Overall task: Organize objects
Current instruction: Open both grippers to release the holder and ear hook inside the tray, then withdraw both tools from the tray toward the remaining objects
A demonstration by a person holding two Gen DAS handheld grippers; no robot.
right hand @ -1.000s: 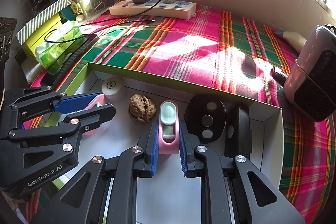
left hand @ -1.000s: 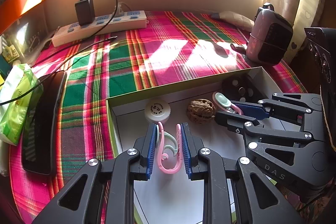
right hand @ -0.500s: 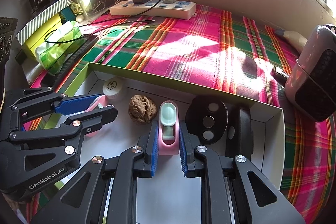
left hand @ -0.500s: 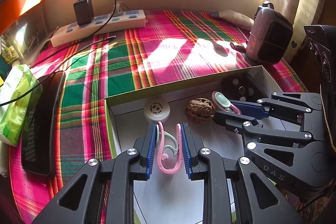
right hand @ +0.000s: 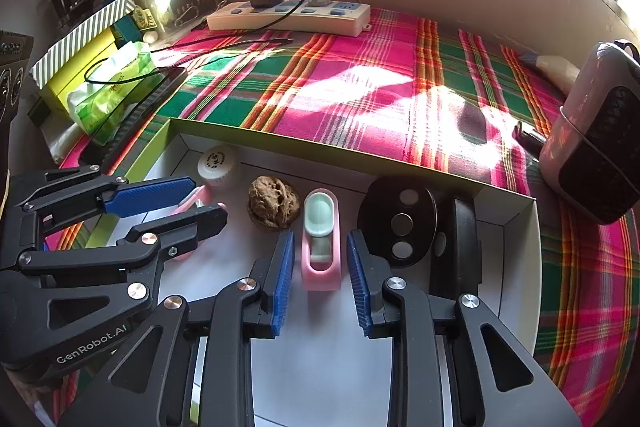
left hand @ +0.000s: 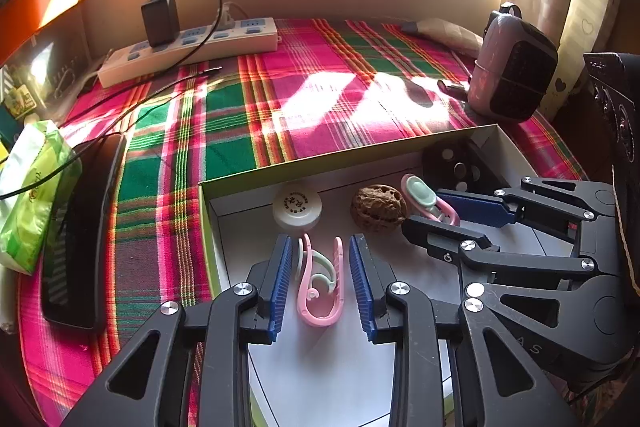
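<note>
A white box with green sides lies on the plaid cloth. In it lie a pink and mint clip, a pink and mint holder, a walnut, a white round jar and a black disc. My left gripper is open, its blue pads either side of the clip with small gaps. My right gripper is open around the holder, pads apart from it.
A white power strip with a black charger lies at the back. A pink and black heater stands at the right. A green tissue pack and a black device lie at the left.
Both grippers have opened: the left has let go of the clip and the right has let go of the holder. Both objects now rest on the box floor.
</note>
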